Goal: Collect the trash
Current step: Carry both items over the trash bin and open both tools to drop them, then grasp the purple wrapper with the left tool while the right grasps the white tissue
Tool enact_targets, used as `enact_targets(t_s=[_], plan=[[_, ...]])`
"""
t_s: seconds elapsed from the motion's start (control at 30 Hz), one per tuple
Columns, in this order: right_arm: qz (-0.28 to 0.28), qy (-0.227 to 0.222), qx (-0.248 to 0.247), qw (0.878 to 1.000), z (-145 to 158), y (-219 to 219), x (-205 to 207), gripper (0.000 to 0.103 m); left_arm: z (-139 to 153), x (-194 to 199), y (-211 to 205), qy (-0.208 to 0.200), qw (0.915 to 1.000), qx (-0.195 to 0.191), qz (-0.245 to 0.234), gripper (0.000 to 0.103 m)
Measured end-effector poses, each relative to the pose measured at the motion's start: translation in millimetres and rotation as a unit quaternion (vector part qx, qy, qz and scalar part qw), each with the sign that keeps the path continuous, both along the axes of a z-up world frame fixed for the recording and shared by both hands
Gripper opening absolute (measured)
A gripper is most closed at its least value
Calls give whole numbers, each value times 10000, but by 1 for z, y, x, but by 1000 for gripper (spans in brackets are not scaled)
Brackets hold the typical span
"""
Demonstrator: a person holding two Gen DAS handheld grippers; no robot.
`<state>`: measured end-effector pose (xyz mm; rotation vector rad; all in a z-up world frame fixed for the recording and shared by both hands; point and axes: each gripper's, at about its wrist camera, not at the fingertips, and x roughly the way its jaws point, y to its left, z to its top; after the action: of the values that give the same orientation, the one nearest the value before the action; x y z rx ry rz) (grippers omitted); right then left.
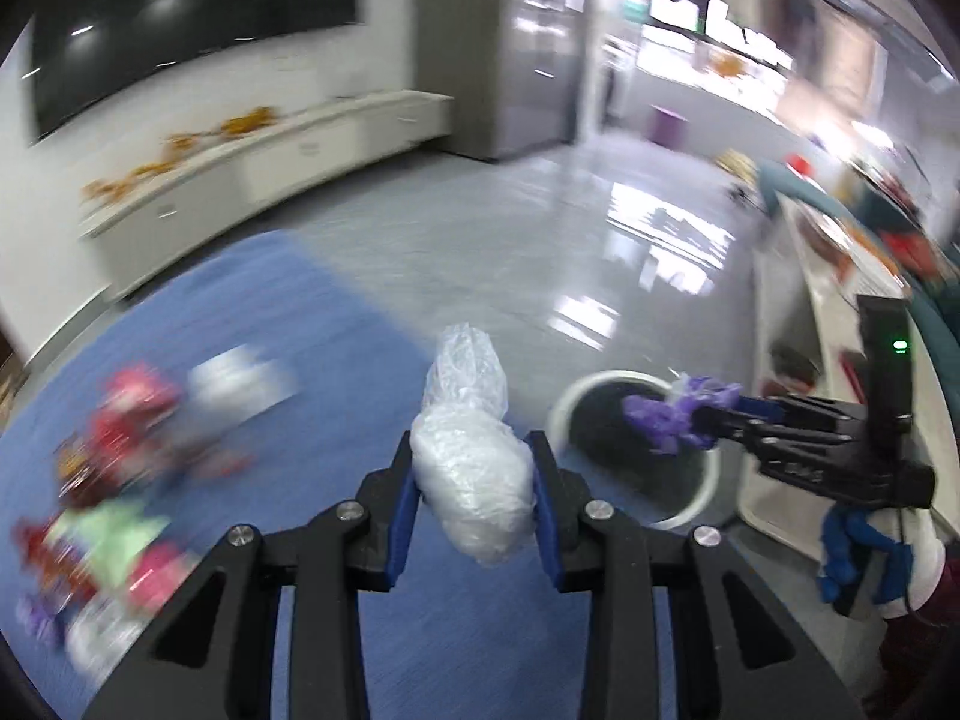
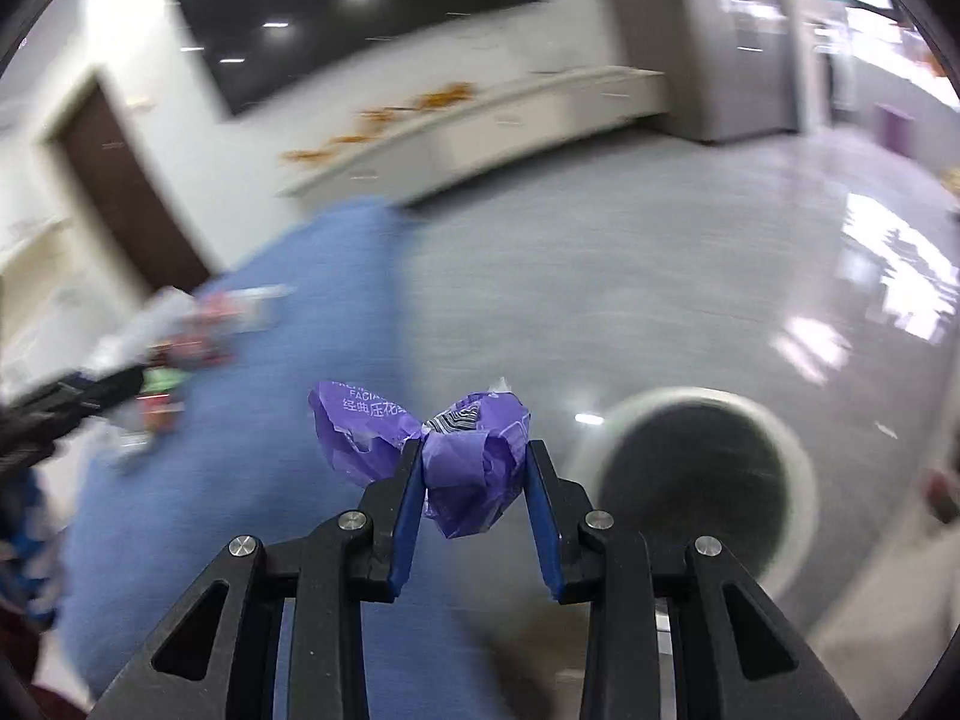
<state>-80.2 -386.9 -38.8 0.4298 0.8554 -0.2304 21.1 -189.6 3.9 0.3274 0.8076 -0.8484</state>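
Note:
My left gripper is shut on a crumpled clear plastic bag, held above the blue table. My right gripper is shut on a crumpled purple wrapper; in the left wrist view the right gripper holds that wrapper over the round white bin. The bin, dark inside, stands on the floor to the right in the right wrist view. A blurred pile of red, pink and green trash lies on the table at left.
A white paper piece lies on the table by the pile. Glossy grey floor stretches beyond. A long white cabinet lines the far wall. A white counter with clutter stands at right of the bin.

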Motion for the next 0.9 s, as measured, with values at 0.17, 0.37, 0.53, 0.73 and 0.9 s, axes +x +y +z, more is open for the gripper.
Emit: enact_targets(t_s=[0.17, 0.37, 0.53, 0.73, 0.9], plan=[[-439, 369, 33, 9983, -24, -36, -6, 31, -20, -3, -95, 287, 9969, 264, -683, 32], [-738, 702, 93, 9948, -43, -73, 6, 37, -57, 10, -181, 646, 9926, 671, -781, 35], [-855, 897, -17, 9923, -54, -91, 17, 57, -80, 25, -212, 1074, 9889, 684, -771, 48], [-1014, 913, -138, 9906, -56, -100, 12, 58, -70, 25, -210, 1206, 9886, 354, -832, 54], [-1032, 863, -243, 9906, -51, -96, 3, 58, -63, 20, -193, 1025, 9924, 123, -670, 54]])
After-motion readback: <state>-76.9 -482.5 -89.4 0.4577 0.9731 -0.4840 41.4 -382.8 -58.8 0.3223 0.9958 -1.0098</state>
